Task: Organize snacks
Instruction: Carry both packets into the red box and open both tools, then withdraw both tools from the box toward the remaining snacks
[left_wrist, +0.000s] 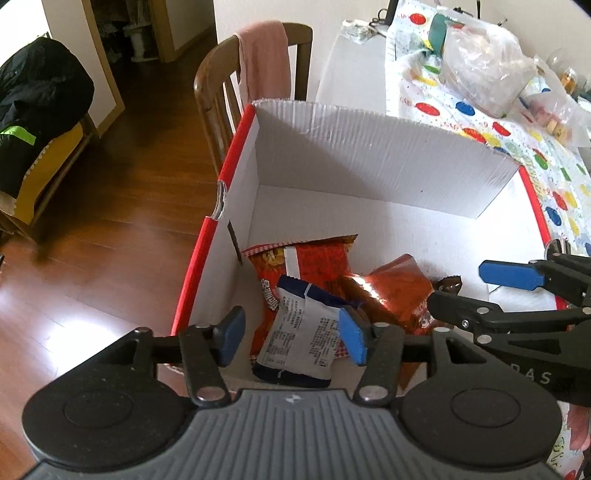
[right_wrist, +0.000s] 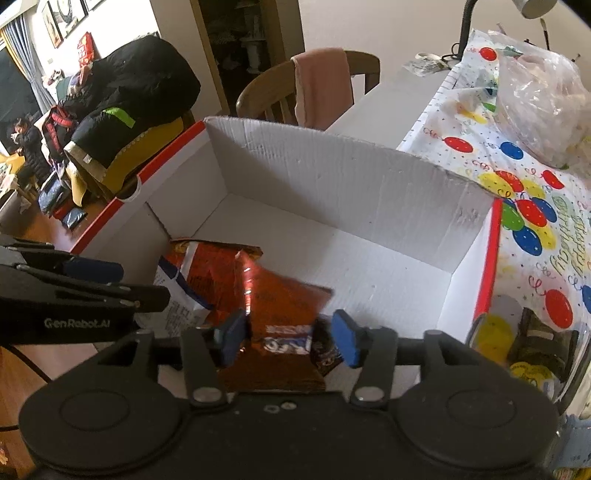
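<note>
A white cardboard box (left_wrist: 369, 147) with red outer edges stands on the table and also shows in the right wrist view (right_wrist: 332, 173). Inside lie a red snack bag (left_wrist: 314, 262), a shiny orange-red bag (left_wrist: 399, 291) and a white and blue packet (left_wrist: 303, 332). My left gripper (left_wrist: 291, 336) is open over the white and blue packet, its pads apart on either side. My right gripper (right_wrist: 290, 341) is open above the orange-red bag (right_wrist: 280, 295) and a small dark packet (right_wrist: 325, 350). The right gripper also shows at the right of the left wrist view (left_wrist: 480, 291).
A wooden chair (left_wrist: 221, 92) with a pink cloth (left_wrist: 264, 55) stands behind the box. A balloon-print tablecloth (right_wrist: 535, 221) covers the table at right, with a clear plastic bag (right_wrist: 543, 99) on it. A chair with dark coats (left_wrist: 37, 103) stands at left on the wood floor.
</note>
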